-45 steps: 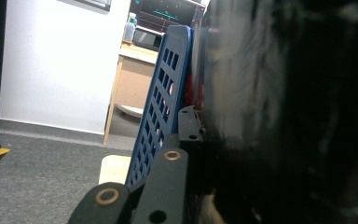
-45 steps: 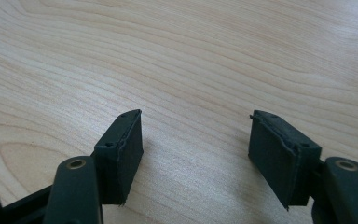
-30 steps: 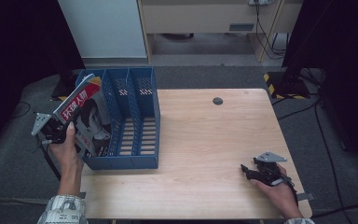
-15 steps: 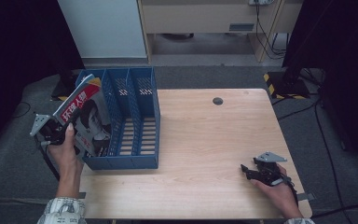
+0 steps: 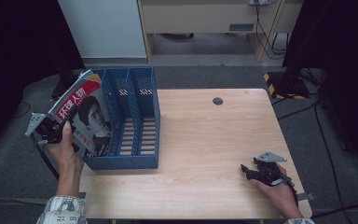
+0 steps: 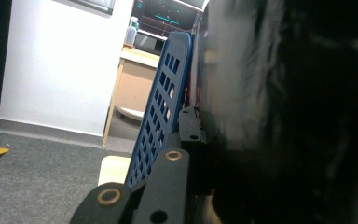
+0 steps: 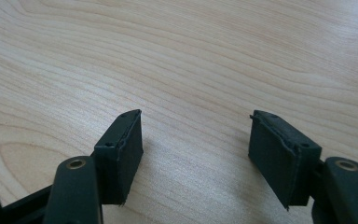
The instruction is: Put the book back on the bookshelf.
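Nothing has shifted: magazine [image 5: 85, 116] stays tilted against the blue file rack's [image 5: 137, 122] left wall.
Left gripper [image 5: 51, 130] pinches its spine edge; right gripper [image 5: 254, 171] rests wide, empty. A loose grip could drop it outside the compartment.

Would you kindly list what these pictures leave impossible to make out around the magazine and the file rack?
- Left gripper tips: in the high view, the hand and magazine cover them.
- Magazine's lower edge: in the high view, hidden behind the rack wall, so its depth in the slot cannot be told.
- Magazine cover: a dark blur in the left gripper view, too close.
- Its small print: too small in the high view.
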Tool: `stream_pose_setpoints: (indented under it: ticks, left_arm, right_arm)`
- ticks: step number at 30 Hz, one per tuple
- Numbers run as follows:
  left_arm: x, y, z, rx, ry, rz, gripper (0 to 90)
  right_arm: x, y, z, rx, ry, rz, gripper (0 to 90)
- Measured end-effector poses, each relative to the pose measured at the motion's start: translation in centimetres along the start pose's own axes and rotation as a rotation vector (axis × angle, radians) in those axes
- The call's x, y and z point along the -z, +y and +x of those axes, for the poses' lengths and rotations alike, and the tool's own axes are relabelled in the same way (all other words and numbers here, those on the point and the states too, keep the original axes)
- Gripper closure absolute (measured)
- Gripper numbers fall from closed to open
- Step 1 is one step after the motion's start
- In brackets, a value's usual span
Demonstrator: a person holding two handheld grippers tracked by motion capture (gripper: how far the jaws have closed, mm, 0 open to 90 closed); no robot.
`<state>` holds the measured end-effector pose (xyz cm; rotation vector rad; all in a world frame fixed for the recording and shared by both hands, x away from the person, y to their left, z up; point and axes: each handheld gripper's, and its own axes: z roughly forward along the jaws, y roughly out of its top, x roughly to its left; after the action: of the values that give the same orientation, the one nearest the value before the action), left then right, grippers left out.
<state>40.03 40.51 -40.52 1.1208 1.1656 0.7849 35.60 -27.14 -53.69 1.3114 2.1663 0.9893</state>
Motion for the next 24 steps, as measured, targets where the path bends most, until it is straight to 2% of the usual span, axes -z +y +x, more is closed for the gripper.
stream_pose_setpoints:
  ticks: [8, 13, 24]
  left_arm:
    - [-0.6, 0.3, 0.2, 0.001, -0.012, -0.019, 86.1]
    - [-0.9, -0.4, 0.2, -0.006, -0.006, 0.001, 85.8]
    - [-0.8, -1.2, 0.6, -0.003, -0.001, -0.004, 84.3]
  right_arm:
    - [0.0, 0.0, 0.0, 0.0, 0.0, 0.0, 35.1]
    - [0.0, 0.0, 0.0, 0.0, 0.0, 0.0, 35.1]
    - [0.0, 0.0, 0.0, -0.002, -0.003, -0.001, 35.1]
